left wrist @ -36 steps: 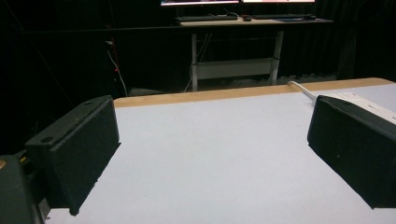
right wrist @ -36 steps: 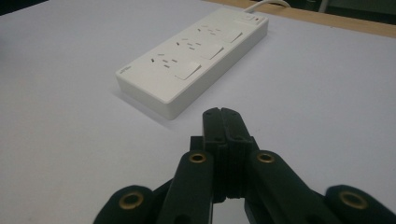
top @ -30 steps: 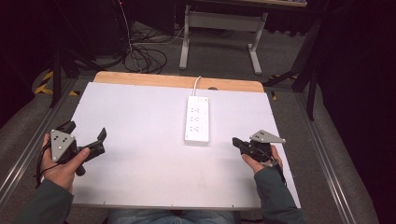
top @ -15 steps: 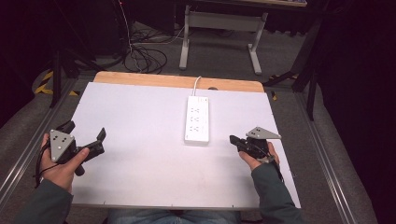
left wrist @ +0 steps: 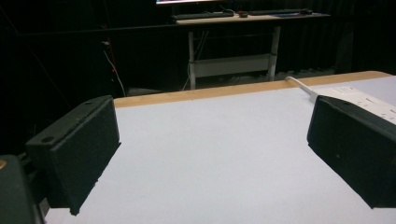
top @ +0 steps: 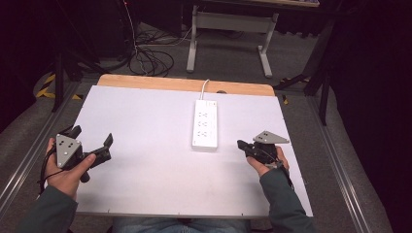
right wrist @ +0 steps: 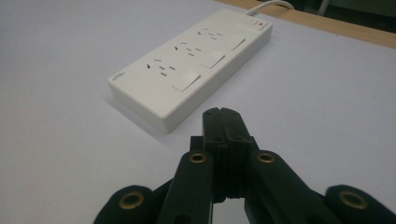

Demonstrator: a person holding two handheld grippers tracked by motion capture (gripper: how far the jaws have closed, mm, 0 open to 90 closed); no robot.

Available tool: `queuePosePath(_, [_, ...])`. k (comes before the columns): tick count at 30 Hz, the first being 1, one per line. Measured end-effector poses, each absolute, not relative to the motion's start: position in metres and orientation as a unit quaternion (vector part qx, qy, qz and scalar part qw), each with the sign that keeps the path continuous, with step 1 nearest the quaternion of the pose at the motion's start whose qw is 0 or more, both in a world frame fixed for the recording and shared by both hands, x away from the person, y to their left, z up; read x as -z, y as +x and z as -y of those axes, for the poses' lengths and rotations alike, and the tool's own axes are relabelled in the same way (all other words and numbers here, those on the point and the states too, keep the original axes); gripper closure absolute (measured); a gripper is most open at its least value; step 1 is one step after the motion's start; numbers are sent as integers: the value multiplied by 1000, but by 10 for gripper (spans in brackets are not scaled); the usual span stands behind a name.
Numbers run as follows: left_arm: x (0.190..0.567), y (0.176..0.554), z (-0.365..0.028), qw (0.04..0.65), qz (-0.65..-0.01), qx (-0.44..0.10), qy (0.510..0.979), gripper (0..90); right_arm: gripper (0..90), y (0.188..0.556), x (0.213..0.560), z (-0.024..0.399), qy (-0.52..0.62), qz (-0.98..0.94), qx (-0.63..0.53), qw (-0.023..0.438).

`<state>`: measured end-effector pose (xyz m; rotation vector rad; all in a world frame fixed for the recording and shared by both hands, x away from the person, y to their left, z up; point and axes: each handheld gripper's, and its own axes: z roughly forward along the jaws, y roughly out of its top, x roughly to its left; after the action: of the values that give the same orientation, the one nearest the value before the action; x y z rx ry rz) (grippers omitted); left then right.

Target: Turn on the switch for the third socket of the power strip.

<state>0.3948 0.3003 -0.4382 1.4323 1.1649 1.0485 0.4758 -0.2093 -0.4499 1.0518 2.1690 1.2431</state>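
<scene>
While the white rectangular plastic power strip point(top: 205, 124) is lying untouched mid-bench, the right gripper point(top: 241, 144) is pointing at its near end with jaws pressed together, empty; the left gripper point(top: 105, 145) is idling well apart, jaws wide; contact is still pending

Bright, evenly lit table point(top: 145, 121); dark surroundings (soft shadows)
</scene>
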Motion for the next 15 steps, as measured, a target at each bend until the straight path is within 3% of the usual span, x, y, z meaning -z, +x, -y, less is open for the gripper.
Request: queuePosePath(15, [440,394,-301,486,-480,-427,592,30,900,482,444,202,376,-784,-440,223])
